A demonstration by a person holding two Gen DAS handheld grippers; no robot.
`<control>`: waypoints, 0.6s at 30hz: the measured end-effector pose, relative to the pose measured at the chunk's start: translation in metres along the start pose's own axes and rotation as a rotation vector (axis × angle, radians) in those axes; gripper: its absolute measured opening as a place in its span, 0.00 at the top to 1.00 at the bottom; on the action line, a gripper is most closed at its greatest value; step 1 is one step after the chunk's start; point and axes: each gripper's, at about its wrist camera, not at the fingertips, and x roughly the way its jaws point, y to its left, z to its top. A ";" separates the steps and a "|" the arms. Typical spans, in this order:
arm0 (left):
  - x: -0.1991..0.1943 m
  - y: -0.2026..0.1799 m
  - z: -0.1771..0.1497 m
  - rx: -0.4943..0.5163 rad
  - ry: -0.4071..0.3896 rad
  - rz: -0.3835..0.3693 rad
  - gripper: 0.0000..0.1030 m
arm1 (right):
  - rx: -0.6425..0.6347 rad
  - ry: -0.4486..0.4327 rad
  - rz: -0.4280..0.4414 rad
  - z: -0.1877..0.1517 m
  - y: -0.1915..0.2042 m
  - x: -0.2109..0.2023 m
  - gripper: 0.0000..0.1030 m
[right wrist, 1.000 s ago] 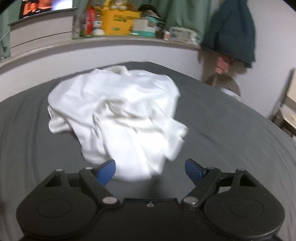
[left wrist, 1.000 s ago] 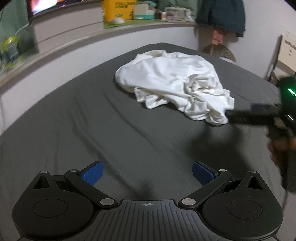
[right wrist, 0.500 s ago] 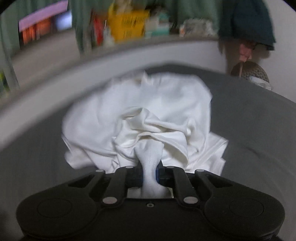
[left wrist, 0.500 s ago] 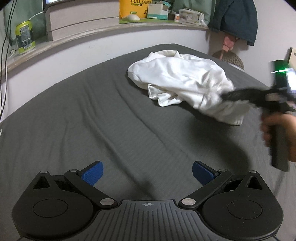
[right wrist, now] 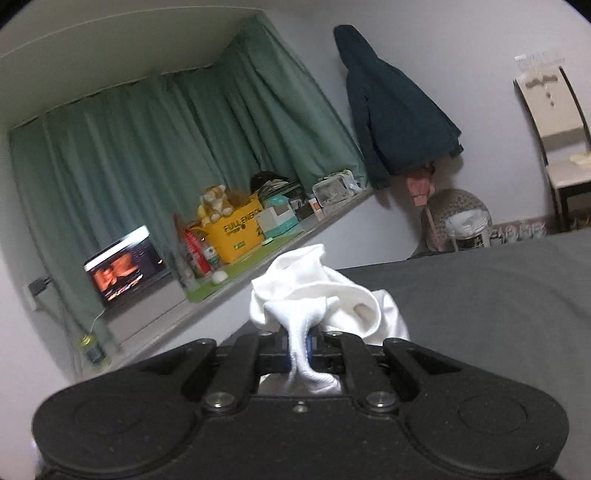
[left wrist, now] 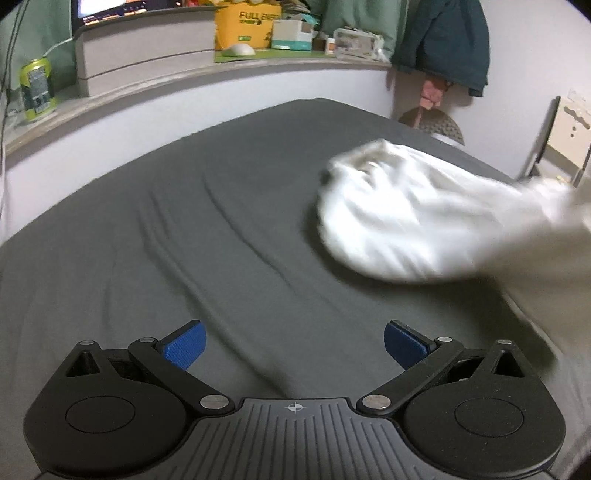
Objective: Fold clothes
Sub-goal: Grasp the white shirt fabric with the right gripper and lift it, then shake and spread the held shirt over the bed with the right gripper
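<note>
Dark grey bedsheet (left wrist: 229, 236) covers a wide mattress that fills most of the left wrist view, its far edge meeting a pale wall under a long grey ledge (left wrist: 177, 79) and its right edge dropping off near a cream chair (right wrist: 554, 122); the whole left and middle of the sheet lies open, marked only by shallow creases. Green curtains (right wrist: 155, 147) hang behind the ledge, which carries a lit laptop screen (right wrist: 122, 267), a yellow cardboard box (left wrist: 245, 26) and a green drink can (left wrist: 36, 90), while a dark teal jacket (right wrist: 391, 110) hangs on the wall at the corner. Crumpled white cotton garment (left wrist: 417, 221) appears blurred at the right of the bed, stretched toward the right edge. Its bunched fabric is pinched between the closed blue pads of the right gripper (right wrist: 301, 345). Low over bare sheet, the left gripper (left wrist: 295, 345) has its blue pads (left wrist: 183, 345) spread wide, touching nothing.
</note>
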 end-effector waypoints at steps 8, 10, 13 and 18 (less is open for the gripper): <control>0.004 -0.031 0.003 0.056 0.028 -0.056 0.00 | 0.032 0.450 -0.135 -0.078 -0.013 -0.027 0.92; 0.002 -0.037 0.006 0.071 0.025 -0.045 0.00 | 0.020 0.512 -0.187 -0.095 -0.011 -0.020 0.86; -0.006 -0.039 0.005 0.062 0.019 -0.044 0.00 | -0.037 0.482 -0.218 -0.093 -0.002 -0.008 0.66; -0.007 -0.032 0.000 0.030 0.030 -0.033 0.00 | -0.179 0.322 -0.229 -0.069 0.016 0.015 0.25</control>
